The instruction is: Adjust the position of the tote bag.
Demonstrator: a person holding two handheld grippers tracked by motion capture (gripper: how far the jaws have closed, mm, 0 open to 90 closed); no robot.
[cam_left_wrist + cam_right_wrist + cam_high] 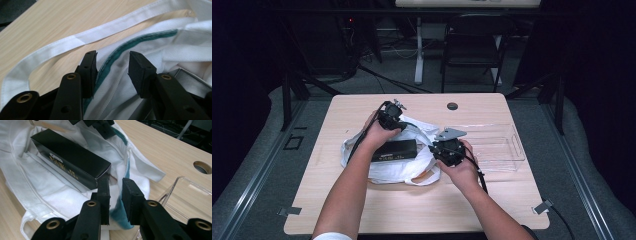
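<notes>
Black box (70,157) label too small to read; far end under white bag (50,195) cloth. Clear tray (190,200) cut by frame edge.

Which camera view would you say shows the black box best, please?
The right gripper view: the black box lies close and sharp on the white bag, label visible. The high view shows it small between both hands. The left gripper view gives no clear sight of it.

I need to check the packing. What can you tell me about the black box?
The black box is long, rectangular and glossy, like printed cardboard, with a small light label and lettering on one long side. It looks closed and undamaged. It lies flat on the white cloth bag at the bag's open mouth, with cloth round its sides. In the right gripper view its near corner sits just beyond the right gripper, whose fingers are not on it.
</notes>
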